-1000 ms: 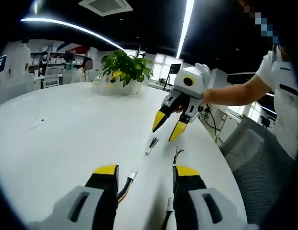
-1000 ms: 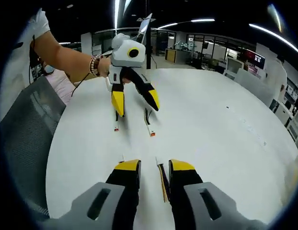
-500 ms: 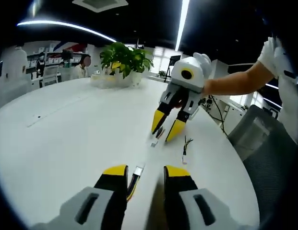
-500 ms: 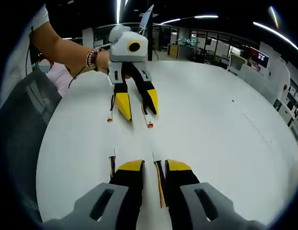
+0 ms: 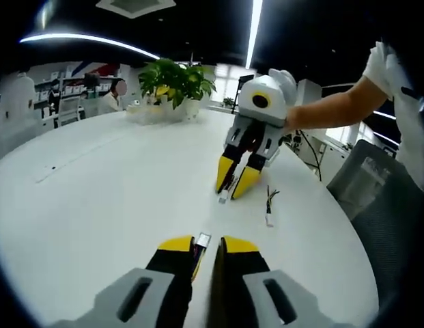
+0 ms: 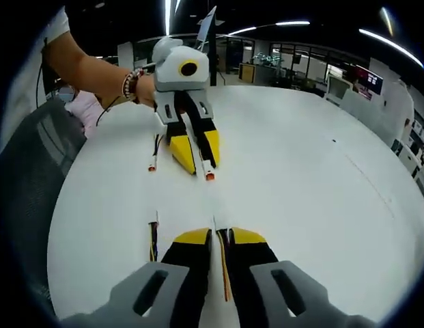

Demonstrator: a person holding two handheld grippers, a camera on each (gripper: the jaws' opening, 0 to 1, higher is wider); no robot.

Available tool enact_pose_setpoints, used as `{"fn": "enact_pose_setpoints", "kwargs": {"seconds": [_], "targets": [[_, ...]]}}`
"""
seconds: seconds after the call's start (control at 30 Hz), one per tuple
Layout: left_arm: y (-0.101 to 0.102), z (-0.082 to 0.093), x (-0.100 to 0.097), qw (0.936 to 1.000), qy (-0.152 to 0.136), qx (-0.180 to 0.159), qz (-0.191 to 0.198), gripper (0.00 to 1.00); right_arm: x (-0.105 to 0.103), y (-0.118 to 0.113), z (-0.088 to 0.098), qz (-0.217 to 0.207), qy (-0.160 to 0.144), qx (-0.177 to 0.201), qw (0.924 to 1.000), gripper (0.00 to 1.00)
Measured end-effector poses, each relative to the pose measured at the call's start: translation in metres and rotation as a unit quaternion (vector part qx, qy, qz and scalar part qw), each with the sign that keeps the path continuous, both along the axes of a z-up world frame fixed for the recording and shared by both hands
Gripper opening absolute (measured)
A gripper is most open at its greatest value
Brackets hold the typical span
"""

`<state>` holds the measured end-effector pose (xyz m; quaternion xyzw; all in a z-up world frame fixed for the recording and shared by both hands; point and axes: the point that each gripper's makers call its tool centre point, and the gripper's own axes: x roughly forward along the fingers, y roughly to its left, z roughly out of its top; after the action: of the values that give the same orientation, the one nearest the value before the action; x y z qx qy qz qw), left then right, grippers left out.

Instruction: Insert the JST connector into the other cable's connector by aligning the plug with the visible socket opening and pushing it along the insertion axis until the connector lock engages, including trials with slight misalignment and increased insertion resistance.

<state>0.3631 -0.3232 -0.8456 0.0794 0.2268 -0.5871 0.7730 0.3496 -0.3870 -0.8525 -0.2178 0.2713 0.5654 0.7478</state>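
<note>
On the white table my left gripper is shut on a thin multi-wire cable whose white connector pokes out just past the yellow tips. In the right gripper view the left gripper points toward me and that connector shows an orange end. My right gripper is shut on the other cable, its small end lying between the jaws. In the left gripper view the right gripper faces me, with its connector at the fingertips. The two connectors lie apart, roughly in line.
A loose spare cable lies beside the right gripper, and another beside the left one. A potted plant stands at the table's far side. Grey chairs sit at the table's edge. A person's forearms hold both grippers.
Both grippers have come down lower and nearer each other. Each pair of jaws went from open to shut around its cable.
</note>
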Motion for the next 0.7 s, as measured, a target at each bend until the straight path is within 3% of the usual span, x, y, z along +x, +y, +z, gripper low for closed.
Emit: {"fn": "enact_pose_setpoints", "kwargs": {"seconds": [0.17,0.37,0.57,0.7], "targets": [[0.0,0.0,-0.003,0.9999,-0.006,0.003,-0.008,0.0,0.0,-0.001,0.0,-0.002,0.003,-0.001,1.0,0.05],[-0.002,0.002,-0.009,0.9997,-0.016,0.006,-0.015,0.0,-0.005,0.0,0.003,0.005,0.004,-0.002,1.0,0.04],[-0.002,0.004,-0.013,0.9999,-0.005,0.001,-0.011,0.0,-0.011,0.001,0.006,0.012,0.007,0.003,0.9999,0.04],[0.001,0.006,-0.015,0.9997,-0.016,0.015,-0.009,0.0,-0.015,0.001,0.011,0.022,0.01,0.002,0.9997,0.04]]}}
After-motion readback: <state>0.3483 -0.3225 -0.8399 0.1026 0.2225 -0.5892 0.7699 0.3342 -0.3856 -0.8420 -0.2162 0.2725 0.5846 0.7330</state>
